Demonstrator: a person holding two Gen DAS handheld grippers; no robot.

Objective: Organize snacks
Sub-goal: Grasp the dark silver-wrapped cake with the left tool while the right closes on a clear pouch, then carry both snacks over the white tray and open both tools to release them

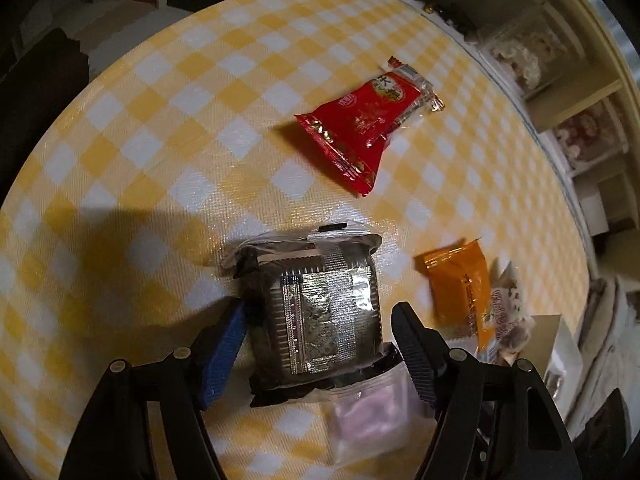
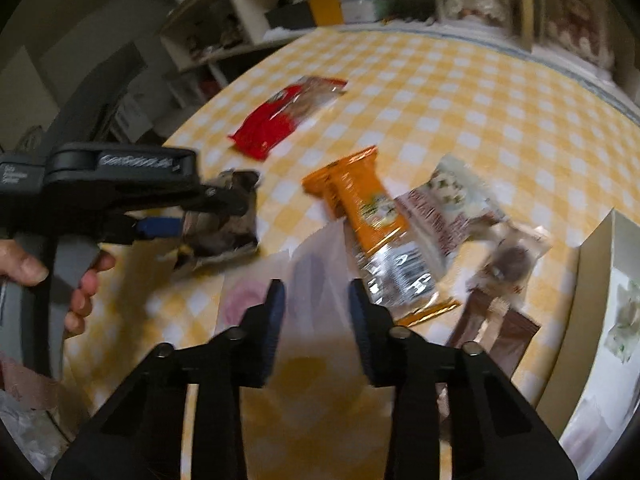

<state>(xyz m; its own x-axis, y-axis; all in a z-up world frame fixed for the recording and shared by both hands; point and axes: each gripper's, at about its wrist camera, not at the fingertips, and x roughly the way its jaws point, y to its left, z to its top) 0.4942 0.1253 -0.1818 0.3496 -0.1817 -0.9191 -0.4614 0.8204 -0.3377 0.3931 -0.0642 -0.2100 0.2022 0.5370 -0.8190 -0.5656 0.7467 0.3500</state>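
Note:
My left gripper (image 1: pixel 318 316) is open, with one finger on each side of a dark silver-foil snack packet (image 1: pixel 316 312) lying on the yellow checked table (image 1: pixel 160 120); the fingers do not press it. The same gripper (image 2: pixel 192 216) and packet (image 2: pixel 224 224) show at the left of the right wrist view. My right gripper (image 2: pixel 316 300) is open above a clear plastic bag (image 2: pixel 312 276) with something pink inside, which also shows in the left wrist view (image 1: pixel 368 412). A red packet (image 1: pixel 360 124) lies farther out. An orange packet (image 2: pixel 360 200) lies ahead of the right gripper.
A white-and-brown packet (image 2: pixel 444 204), a clear-wrapped brown snack (image 2: pixel 512 260) and a brown packet (image 2: pixel 500 332) lie to the right. A white box (image 2: pixel 600 320) stands at the right edge. Shelves (image 2: pixel 240 20) and cabinets (image 1: pixel 560 92) border the table's far side.

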